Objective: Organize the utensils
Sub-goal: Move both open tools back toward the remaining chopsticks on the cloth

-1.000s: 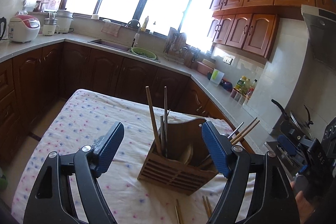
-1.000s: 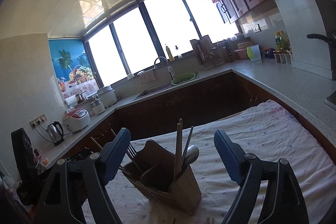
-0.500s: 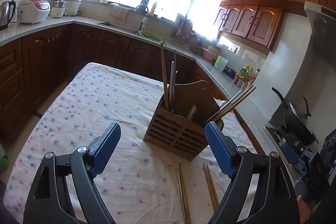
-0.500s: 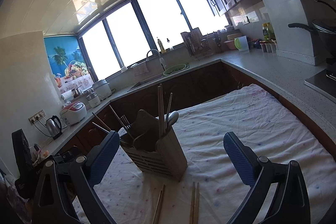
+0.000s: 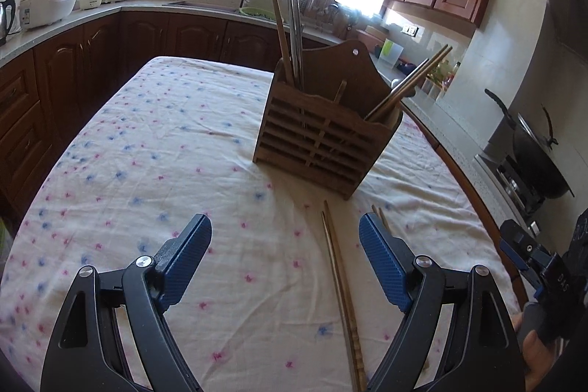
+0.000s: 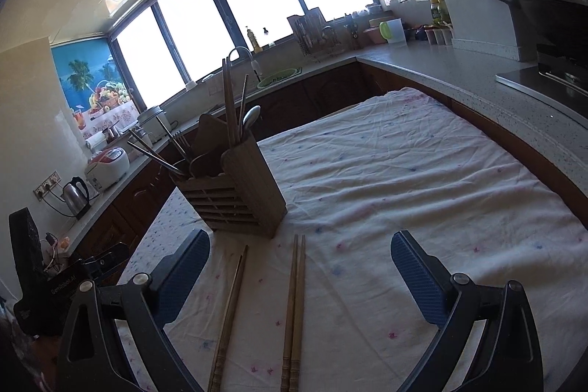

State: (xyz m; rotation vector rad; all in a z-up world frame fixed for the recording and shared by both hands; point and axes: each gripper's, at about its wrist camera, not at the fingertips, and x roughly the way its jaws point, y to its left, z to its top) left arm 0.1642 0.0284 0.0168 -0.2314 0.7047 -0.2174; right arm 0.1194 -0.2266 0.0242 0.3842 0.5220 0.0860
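Note:
A slatted wooden utensil holder stands on the floral tablecloth, with chopsticks and a spoon upright in it. Two pairs of wooden chopsticks lie flat on the cloth in front of it. In the left wrist view one pair lies between the fingers of my left gripper, nearer the right finger, and the other pair pokes out behind that finger. In the right wrist view both pairs lie below my right gripper. Both grippers are open and empty, above the cloth.
Wooden cabinets and a pale counter run around the table. On the counter are a rice cooker, a kettle and a sink. A wok sits on the stove at the right. The person's hand holding the other gripper shows at far right.
Both grippers have come down and tilted towards the table. The holder now sits higher in both views, and the loose chopsticks on the cloth have come into sight. The right jaws spread a little wider.

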